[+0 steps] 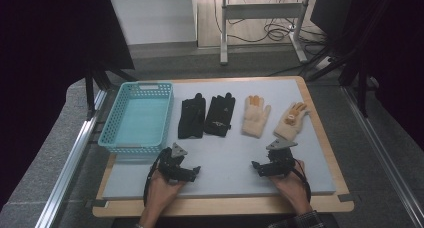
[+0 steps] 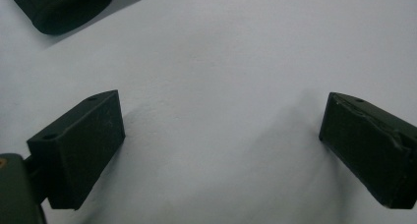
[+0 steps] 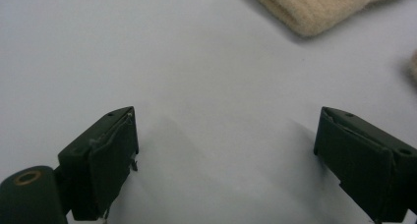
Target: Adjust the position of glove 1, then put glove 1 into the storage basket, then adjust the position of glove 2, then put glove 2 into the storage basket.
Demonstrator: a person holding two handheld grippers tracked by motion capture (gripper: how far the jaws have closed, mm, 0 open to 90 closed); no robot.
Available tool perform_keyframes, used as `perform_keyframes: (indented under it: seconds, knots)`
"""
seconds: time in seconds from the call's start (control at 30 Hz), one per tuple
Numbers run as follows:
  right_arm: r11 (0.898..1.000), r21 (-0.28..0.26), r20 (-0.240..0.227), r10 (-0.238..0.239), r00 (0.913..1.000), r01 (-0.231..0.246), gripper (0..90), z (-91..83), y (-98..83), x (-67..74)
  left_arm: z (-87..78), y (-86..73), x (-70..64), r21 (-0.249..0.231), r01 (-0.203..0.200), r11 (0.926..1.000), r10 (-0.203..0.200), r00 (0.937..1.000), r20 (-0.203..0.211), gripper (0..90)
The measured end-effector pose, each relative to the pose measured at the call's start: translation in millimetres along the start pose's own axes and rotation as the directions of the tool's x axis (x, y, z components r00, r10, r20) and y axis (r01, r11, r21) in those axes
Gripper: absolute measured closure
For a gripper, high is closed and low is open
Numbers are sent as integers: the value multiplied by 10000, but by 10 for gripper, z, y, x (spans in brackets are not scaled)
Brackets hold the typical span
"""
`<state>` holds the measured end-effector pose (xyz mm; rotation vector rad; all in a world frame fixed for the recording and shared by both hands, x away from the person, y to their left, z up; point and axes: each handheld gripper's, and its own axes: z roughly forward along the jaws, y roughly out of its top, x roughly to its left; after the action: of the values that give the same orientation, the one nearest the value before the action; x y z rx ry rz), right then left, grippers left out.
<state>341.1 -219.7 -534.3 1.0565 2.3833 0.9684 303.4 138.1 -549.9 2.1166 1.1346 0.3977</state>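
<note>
We hold the left gripper (image 1: 196, 170) and the right gripper (image 1: 256, 166) low over the pale grey table mat (image 1: 225, 158), each with its jaws spread wide around nothing. At twelve o'clock from them lie two black fabric gloves (image 1: 206, 116) and two cream knitted gloves (image 1: 272, 119). The turquoise plastic basket (image 1: 137, 117) sits at ten o'clock.

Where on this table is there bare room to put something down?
The grey mat is bare between the left gripper and right gripper, below the gloves. The basket also stands empty. It is crowded along the row of black gloves and cream gloves.
</note>
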Motion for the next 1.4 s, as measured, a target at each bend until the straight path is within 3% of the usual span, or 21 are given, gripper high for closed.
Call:
perform_keyframes:
  seconds: [0.87,1.03,1.4]
  knots:
    - [10000,-15,181,-13,9998,14,87,-9,1,21,0,0,0,-5,7,10000,-7,10000,-3,35]
    - [9996,-18,311,-287,9991,287,127,-39,33,56,0,-1,0,-6,3,10000,-3,10000,-10,36]
    - [9996,-152,-527,-240,9983,232,182,1,271,69,-1,-1,-1,-11,1,10000,-1,10000,-18,37]
